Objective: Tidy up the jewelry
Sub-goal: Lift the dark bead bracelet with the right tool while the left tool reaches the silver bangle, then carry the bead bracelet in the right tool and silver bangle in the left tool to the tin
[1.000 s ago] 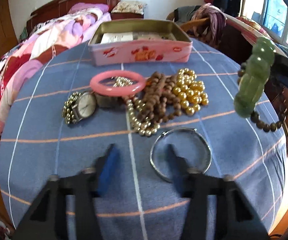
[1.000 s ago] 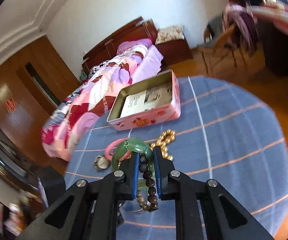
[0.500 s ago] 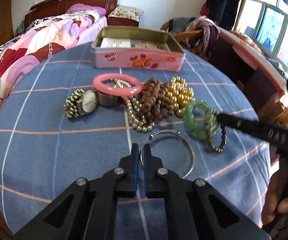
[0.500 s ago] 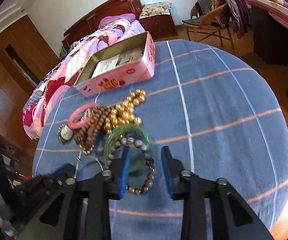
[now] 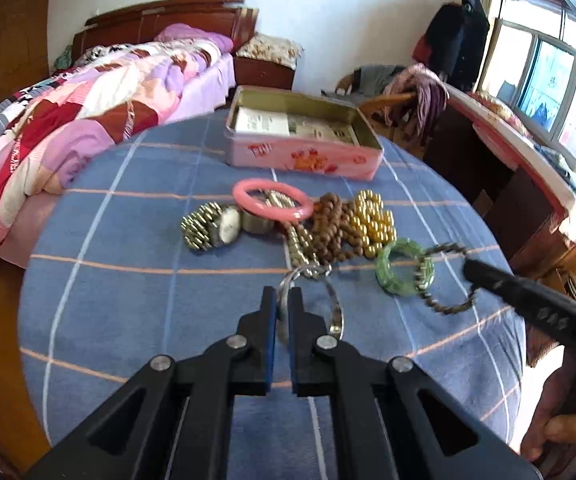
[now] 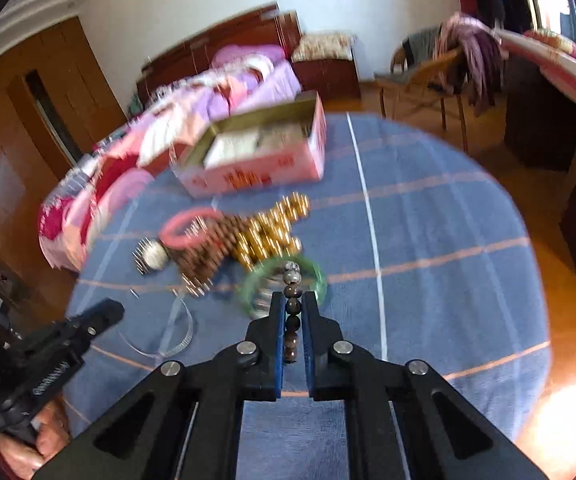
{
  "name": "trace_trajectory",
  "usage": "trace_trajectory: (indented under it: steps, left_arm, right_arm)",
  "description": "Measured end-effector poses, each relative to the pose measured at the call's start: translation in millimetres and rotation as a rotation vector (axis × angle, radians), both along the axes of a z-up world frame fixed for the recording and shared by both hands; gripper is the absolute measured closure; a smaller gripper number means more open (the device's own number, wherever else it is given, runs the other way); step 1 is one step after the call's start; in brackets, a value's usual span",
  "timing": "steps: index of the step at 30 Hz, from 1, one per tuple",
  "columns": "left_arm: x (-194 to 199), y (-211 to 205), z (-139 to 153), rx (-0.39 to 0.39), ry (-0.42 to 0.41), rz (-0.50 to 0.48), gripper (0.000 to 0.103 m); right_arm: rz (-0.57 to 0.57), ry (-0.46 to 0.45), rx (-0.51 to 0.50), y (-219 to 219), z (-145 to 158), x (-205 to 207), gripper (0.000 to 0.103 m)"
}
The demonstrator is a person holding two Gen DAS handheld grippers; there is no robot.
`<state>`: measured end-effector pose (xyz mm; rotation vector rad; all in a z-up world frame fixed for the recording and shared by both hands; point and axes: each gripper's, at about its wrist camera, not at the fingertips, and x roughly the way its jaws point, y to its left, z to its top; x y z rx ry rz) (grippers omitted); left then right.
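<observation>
Two grippers are each clamped on a piece of jewelry over the blue checked tablecloth (image 5: 128, 280). The left gripper (image 5: 282, 300) has its blue pads pressed together on the near rim of the silver bangle (image 5: 334, 300), which runs on from the tips toward 1 o'clock and looks tilted off the cloth, though how far up it is I cannot tell. The right gripper (image 6: 292, 306) pinches the dark bead bracelet (image 6: 292, 312) between its pads; the beads stand in a line running out toward 12 o'clock. The green jade bangle (image 6: 316, 276) sits just beyond those tips, threaded with the bead string, at about 12 o'clock; that view is motion-blurred. From the left wrist view, the jade bangle (image 5: 392, 264) lies at 2 o'clock of the left tips. The remaining heap, pink bangle (image 5: 272, 200), watch (image 5: 224, 228), brown beads (image 5: 336, 228) and gold beads (image 5: 372, 220), lies at 12 o'clock, with the open pink tin (image 5: 304, 156) beyond it.
</observation>
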<state>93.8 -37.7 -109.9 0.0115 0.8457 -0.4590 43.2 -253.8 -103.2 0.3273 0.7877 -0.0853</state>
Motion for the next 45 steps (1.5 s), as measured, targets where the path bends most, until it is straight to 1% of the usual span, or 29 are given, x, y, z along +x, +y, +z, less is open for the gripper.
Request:
trace_trajectory:
  steps: [2,4,5,7,9,10,11,12,14,16,19,21,23,24,25,26,27,28,32,35,38,41,43,45]
  left_arm:
    - [-1.1,6.4,9.2,-0.021,-0.024,0.012,0.097]
    - [-1.2,10.8,17.5,-0.031,-0.05,0.021,0.097]
    - [-1.4,11.9,21.0,-0.026,-0.066,0.023,0.097]
    - [-0.8,12.9,23.6,0.009,-0.1,0.035,0.097]
    - [3.5,15.5,21.3,0.007,-0.083,0.032,0.096]
    - [7.1,14.7,16.2,0.013,-0.055,0.024,0.094]
    - [9.6,14.3,11.7,0.022,-0.03,0.02,0.077]
    - [12.0,13.6,7.0,0.026,-0.012,0.016,0.04]
    - [15.1,10.8,-2.6,0.019,0.012,0.009,0.003]
    - [15.9,5.8,-6.8,0.004,0.014,-0.009,0.002]
    - [21.9,-11.3,-16.7,0.081,0.015,-0.038,0.001]
    - [29.8,-23.9,-30.8,0.151,0.065,-0.04,0.001]
    - [34.1,-29.9,-42.9,0.187,0.116,-0.037,0.003]
    - [34.4,-31.4,-48.0,0.202,0.131,-0.025,0.007]
    - [32.6,-31.8,-49.7,0.215,0.117,-0.012,0.008]
    - [27.9,-33.0,-47.3,0.204,0.088,-0.02,0.021]
    - [24.6,-35.3,-45.4,0.199,0.071,-0.042,0.032]
    - [22.5,-37.7,-45.3,0.215,0.058,-0.051,0.031]
    - [21.5,-29.6,-43.2,0.184,0.065,-0.042,0.032]
    - [17.1,-16.3,-36.4,0.091,0.064,-0.044,0.032]
    - [15.8,-11.8,-20.2,0.057,0.016,-0.044,0.032]
    - [21.2,-5.1,2.9,0.011,-0.035,-0.027,0.032]
    - [31.6,-3.4,18.2,-0.017,-0.063,-0.021,0.032]
    - [43.3,-6.0,28.0,-0.03,-0.088,-0.017,0.032]
  right_arm:
    - [-0.004,-0.043,0.004,-1.2,18.5,-3.2,0.096]
    - [-0.002,-0.072,0.007,-1.5,30.6,-2.6,0.096]
    - [0.003,-0.084,0.01,-1.8,36.7,-0.7,0.096]
    - [0.001,-0.096,0.004,-1.6,43.7,2.3,0.096]
    - [0.001,-0.101,0.01,0.1,46.4,5.4,0.096]
    - [0.003,-0.1,0.012,1.5,44.9,5.2,0.096]
    - [0.006,-0.097,0.012,4.3,42.2,4.8,0.096]
    - [0.013,-0.091,0.011,8.1,38.5,4.4,0.096]
    - [0.023,-0.075,0.012,13.9,31.2,4.2,0.096]
    - [0.028,-0.058,0.02,15.5,23.6,3.6,0.096]
    - [0.025,-0.046,0.043,14.2,17.4,3.5,0.096]
    - [0.021,-0.051,0.043,13.5,17.4,3.0,0.096]
    - [0.024,-0.061,0.041,12.6,20.4,3.3,0.096]
    - [0.025,-0.065,0.042,11.7,22.0,3.1,0.096]
    - [0.027,-0.07,0.043,11.2,23.7,3.1,0.096]
    - [0.028,-0.075,0.042,11.0,25.3,3.2,0.096]
    - [0.029,-0.078,0.038,11.3,26.6,3.4,0.096]
    - [0.03,-0.08,0.035,11.6,27.5,4.6,0.096]
    - [0.032,-0.086,0.038,11.4,29.6,8.9,0.096]
    - [0.031,-0.093,0.043,8.6,33.5,12.0,0.096]
    - [0.032,-0.107,0.036,5.0,39.8,19.1,0.096]
    - [0.04,-0.127,0.061,0.0,47.4,32.3,0.096]
    - [0.042,-0.142,0.064,-1.9,52.1,44.2,0.096]
    - [0.041,-0.159,0.054,-3.6,55.1,62.5,0.096]
